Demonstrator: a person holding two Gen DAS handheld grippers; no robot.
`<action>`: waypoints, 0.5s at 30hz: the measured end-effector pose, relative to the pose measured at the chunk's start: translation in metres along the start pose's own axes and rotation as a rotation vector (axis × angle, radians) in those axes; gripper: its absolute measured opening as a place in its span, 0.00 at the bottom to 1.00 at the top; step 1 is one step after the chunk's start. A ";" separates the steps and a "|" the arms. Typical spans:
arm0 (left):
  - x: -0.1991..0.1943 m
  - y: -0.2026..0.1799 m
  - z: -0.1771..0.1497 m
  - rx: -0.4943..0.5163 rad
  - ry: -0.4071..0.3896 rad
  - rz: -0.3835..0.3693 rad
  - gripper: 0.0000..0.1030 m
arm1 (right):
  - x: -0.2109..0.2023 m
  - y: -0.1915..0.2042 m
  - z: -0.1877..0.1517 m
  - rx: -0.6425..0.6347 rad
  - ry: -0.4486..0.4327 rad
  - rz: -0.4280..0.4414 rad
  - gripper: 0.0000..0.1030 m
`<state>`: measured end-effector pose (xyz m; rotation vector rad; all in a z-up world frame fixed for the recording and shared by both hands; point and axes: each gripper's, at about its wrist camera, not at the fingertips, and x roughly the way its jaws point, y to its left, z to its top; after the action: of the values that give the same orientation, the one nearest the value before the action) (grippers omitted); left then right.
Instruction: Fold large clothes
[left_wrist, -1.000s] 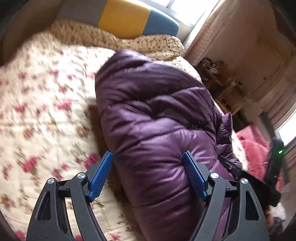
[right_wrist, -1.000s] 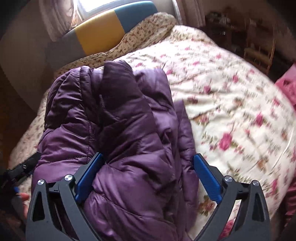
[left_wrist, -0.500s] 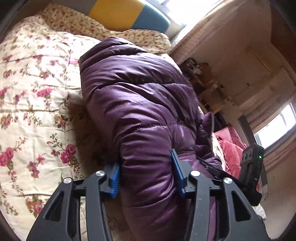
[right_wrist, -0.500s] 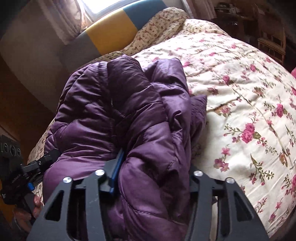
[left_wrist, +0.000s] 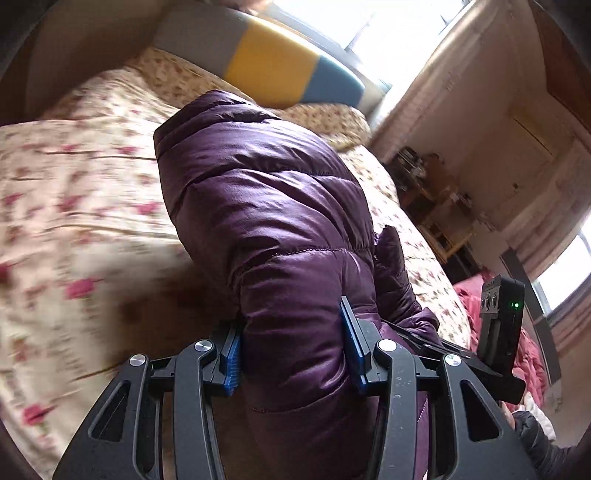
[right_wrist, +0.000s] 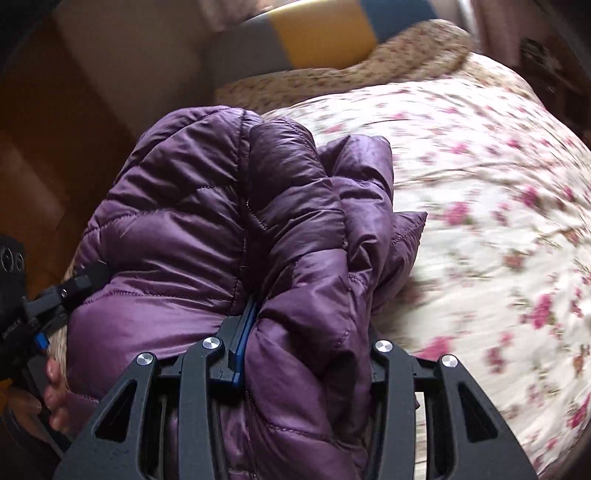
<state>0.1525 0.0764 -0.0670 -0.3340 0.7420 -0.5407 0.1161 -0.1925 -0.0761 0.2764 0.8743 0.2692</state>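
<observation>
Cream bedding with pink flowers (left_wrist: 74, 206) is spread over a bed, and behind it a headboard with grey, yellow and blue panels (left_wrist: 273, 70) is seen below a bright window. On this bed a purple padded jacket (left_wrist: 266, 206) is gathered into a thick folded bundle, and its near end is taken from two sides. The left claw (left_wrist: 291, 347) is clenched on the jacket: a thick roll of the purple cloth is squeezed between its two blue pads, one pad (left_wrist: 354, 354) being pressed into the right side of the roll. Its jaws have just been closing, with the jacket between them. The right claw (right_wrist: 306, 354) is clenched on the other side of the same bundle, where several layers of the jacket (right_wrist: 295, 236) are bunched between its fingers; only the left blue pad (right_wrist: 245, 332) is seen, the other being covered by the cloth. Its jaws have also just been closing on the jacket. In the right wrist view a hand (right_wrist: 55, 391) is seen at the left edge, around the handle of the other tool. The bedding is blurred in both views. Shelves with small things (left_wrist: 432, 192) are seen at the right of the room.
</observation>
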 end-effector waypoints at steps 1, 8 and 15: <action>-0.010 0.007 -0.004 -0.009 -0.012 0.014 0.44 | 0.003 0.014 -0.002 -0.027 0.007 0.003 0.38; -0.075 0.051 -0.026 -0.073 -0.089 0.085 0.44 | 0.022 0.097 -0.017 -0.210 0.042 0.018 0.37; -0.097 0.087 -0.051 -0.165 -0.106 0.169 0.44 | 0.048 0.157 -0.038 -0.415 0.004 -0.119 0.37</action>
<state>0.0862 0.1979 -0.0902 -0.4454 0.7068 -0.3000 0.0976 -0.0248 -0.0794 -0.1614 0.8147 0.3332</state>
